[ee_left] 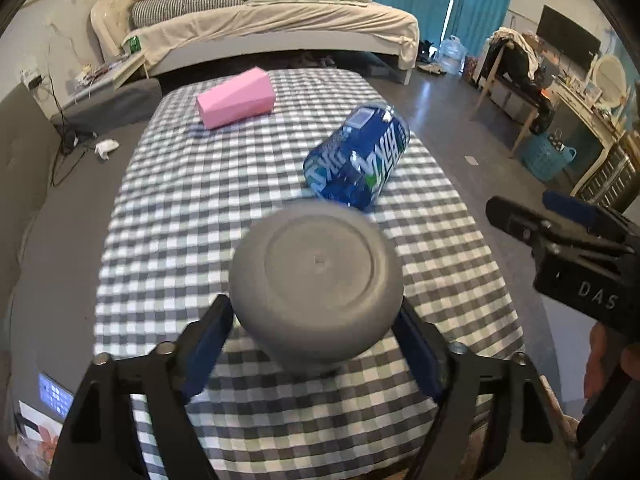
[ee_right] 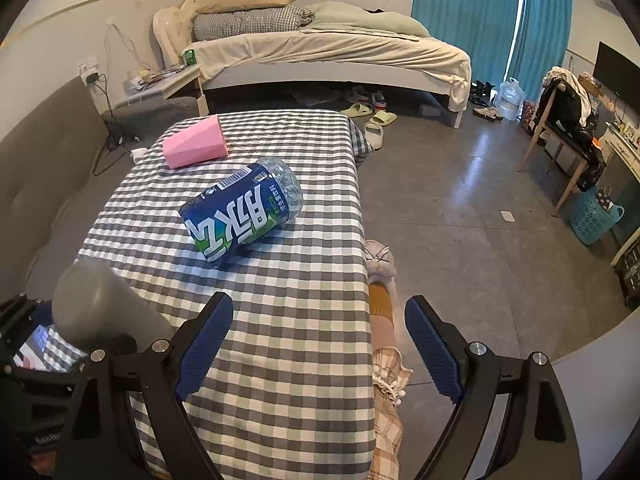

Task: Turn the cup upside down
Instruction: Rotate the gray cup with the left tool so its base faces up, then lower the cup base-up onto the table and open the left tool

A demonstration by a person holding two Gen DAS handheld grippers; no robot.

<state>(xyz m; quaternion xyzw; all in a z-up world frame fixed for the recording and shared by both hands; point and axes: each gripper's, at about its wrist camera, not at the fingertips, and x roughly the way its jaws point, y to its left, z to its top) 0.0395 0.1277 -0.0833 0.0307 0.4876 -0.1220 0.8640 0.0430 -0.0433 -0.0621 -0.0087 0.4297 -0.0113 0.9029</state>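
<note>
The left gripper [ee_left: 316,344] clamped the grey cup [ee_left: 316,280] above the checked table [ee_left: 168,216], base facing the camera, seemingly tipped partway. Setting it down inverted remained. The right gripper [ee_right: 316,344] hung wide apart, holding nothing.

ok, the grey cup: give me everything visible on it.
The grey cup looks like matte plastic, plain and unmarked. The left gripper holds it between its blue-padded fingers, tilted with its round recessed base toward the camera. It is lifted above the checkered tablecloth. Its rim is hidden. From the right wrist view it is blurred, base up.
</note>
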